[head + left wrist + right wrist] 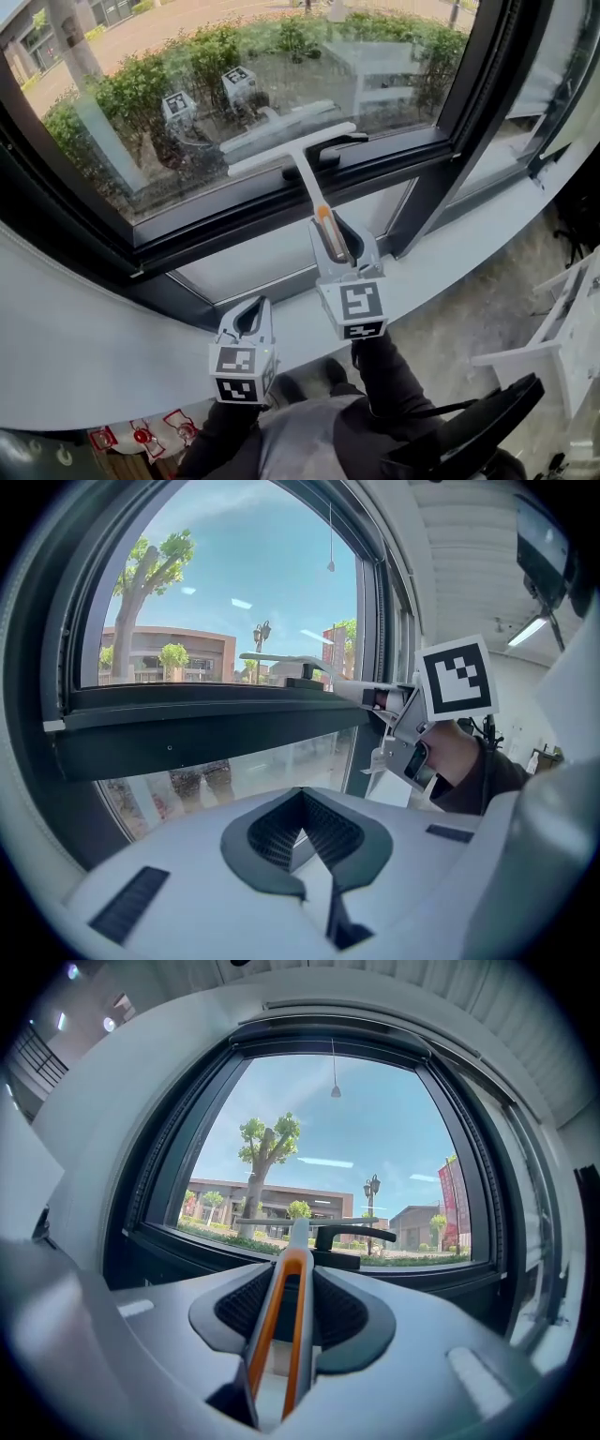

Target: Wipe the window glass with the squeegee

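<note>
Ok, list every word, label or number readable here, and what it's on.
No readable text anywhere.
Red stickers at the head view's lower left: too small to read.
Red banner outside: blurred.
Cubes on the left hand-held gripper and right hand-held gripper: square patterns, no letters.

The white T-shaped squeegee (303, 178), with orange stripes along its handle, tilts up and away, its long blade lying across the bottom of the window glass (141, 56).

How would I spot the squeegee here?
Look at the big dark-framed window. Near the bottom of its glass is the squeegee, held in the right gripper. Unlike the black window handle beside it, it is white, T-shaped, with an orange-striped grip.
</note>
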Action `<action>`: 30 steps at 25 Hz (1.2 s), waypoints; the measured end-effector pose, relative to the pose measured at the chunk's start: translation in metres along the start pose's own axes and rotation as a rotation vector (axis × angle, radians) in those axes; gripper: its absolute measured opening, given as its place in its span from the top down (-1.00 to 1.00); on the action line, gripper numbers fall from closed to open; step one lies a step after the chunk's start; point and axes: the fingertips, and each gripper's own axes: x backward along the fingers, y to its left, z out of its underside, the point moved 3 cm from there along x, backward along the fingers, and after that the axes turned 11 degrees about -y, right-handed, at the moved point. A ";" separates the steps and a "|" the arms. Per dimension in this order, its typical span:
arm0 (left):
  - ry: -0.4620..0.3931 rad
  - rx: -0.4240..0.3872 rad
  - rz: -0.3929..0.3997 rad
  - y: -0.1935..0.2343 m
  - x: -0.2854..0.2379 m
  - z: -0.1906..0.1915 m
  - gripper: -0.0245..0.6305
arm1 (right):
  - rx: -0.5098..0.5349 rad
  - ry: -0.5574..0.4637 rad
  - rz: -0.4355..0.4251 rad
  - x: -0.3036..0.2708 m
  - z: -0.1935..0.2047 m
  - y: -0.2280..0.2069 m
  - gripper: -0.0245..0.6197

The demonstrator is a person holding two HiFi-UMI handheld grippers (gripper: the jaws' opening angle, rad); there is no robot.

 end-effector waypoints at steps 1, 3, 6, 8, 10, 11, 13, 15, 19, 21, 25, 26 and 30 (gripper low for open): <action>-0.002 -0.002 -0.001 0.003 0.001 0.000 0.93 | -0.001 -0.006 -0.002 0.000 0.000 0.002 0.52; -0.006 0.002 -0.008 0.008 0.004 0.000 0.93 | -0.011 -0.020 -0.008 0.000 -0.004 0.006 0.52; 0.003 0.019 -0.036 0.010 0.013 0.000 0.93 | -0.031 -0.045 -0.018 0.009 -0.020 0.009 0.52; 0.002 0.015 -0.081 0.014 0.017 -0.003 0.93 | -0.054 -0.086 -0.038 0.007 -0.037 0.012 0.52; -0.008 0.016 -0.147 0.023 0.021 -0.006 0.93 | -0.080 -0.142 -0.081 -0.005 -0.055 0.018 0.51; -0.013 0.019 -0.175 0.025 0.023 -0.007 0.93 | -0.090 -0.171 -0.103 -0.011 -0.066 0.022 0.51; -0.013 0.020 -0.205 0.028 0.027 -0.007 0.93 | -0.105 -0.222 -0.126 -0.018 -0.089 0.028 0.52; -0.008 0.012 -0.217 0.031 0.033 -0.006 0.93 | -0.115 -0.271 -0.130 -0.026 -0.112 0.035 0.52; 0.001 -0.002 -0.203 0.036 0.042 -0.002 0.93 | -0.115 -0.370 -0.108 -0.047 -0.160 0.050 0.51; -0.006 -0.003 -0.190 0.038 0.047 -0.005 0.93 | -0.103 -0.416 -0.094 -0.060 -0.187 0.059 0.51; -0.027 0.001 -0.187 0.048 0.059 -0.010 0.93 | -0.070 -0.491 -0.096 -0.083 -0.231 0.082 0.51; -0.030 0.002 -0.185 0.050 0.061 -0.010 0.93 | -0.064 -0.500 -0.097 -0.088 -0.238 0.087 0.51; -0.038 0.000 -0.187 0.057 0.068 -0.010 0.93 | -0.050 -0.530 -0.075 -0.106 -0.254 0.101 0.51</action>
